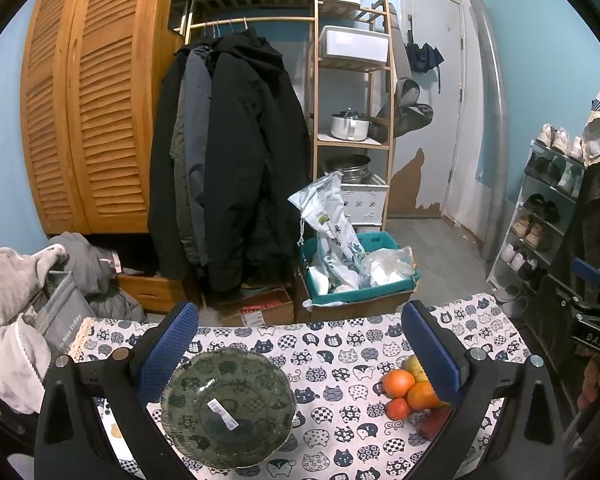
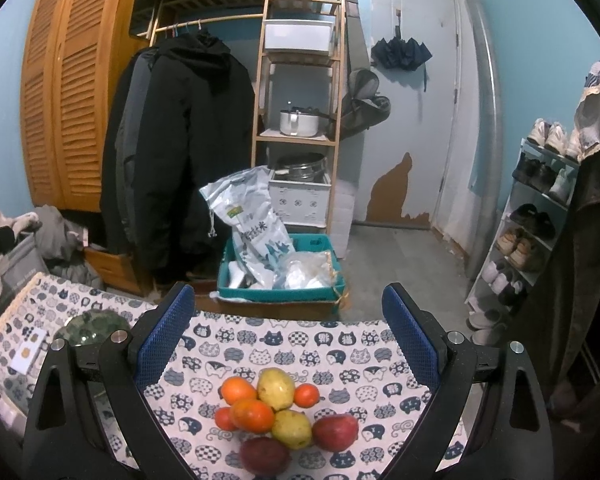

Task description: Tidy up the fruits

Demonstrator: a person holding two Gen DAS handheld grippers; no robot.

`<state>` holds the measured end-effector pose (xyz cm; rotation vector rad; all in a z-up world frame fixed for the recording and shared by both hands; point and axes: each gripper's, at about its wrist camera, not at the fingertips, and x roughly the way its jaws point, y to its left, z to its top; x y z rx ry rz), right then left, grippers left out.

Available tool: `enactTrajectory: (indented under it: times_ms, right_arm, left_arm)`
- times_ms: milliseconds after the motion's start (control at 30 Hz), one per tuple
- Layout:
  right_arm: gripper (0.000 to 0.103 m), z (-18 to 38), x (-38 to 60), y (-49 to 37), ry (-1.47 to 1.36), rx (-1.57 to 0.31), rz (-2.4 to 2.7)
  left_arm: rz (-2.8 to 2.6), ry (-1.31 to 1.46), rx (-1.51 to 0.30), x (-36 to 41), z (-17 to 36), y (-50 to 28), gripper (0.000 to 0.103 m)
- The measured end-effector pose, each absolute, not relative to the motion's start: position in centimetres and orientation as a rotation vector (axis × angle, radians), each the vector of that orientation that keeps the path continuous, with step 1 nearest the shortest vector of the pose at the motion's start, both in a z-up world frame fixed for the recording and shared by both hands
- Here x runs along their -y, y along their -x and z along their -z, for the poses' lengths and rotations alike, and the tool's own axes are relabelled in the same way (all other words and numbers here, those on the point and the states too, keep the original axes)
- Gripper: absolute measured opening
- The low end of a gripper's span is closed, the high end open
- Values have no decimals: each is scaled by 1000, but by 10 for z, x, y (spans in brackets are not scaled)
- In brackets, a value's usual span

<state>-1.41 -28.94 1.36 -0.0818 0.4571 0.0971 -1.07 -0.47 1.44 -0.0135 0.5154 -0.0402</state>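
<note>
Left gripper [image 1: 298, 354] above glass bowl [image 1: 227, 407], jaws wide apart, empty. Right gripper [image 2: 286, 338] likewise wide, gripping nothing, over fruit pile [image 2: 286, 414] on cat-print surface [image 2: 340, 360].

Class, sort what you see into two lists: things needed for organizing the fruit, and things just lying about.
Needed: fruit pile, glass bowl, left gripper, right gripper.

Lying about: coats, rice bag, teal crate, shoe rack.
</note>
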Motion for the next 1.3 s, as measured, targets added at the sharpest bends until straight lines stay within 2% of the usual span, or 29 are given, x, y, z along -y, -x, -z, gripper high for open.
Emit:
enactTrajectory:
  times_ms: [1300]
  right_arm:
    - [93,-22,298,15,93,-453,-79]
  left_arm:
    - [44,26,-517,9,-13,12,103]
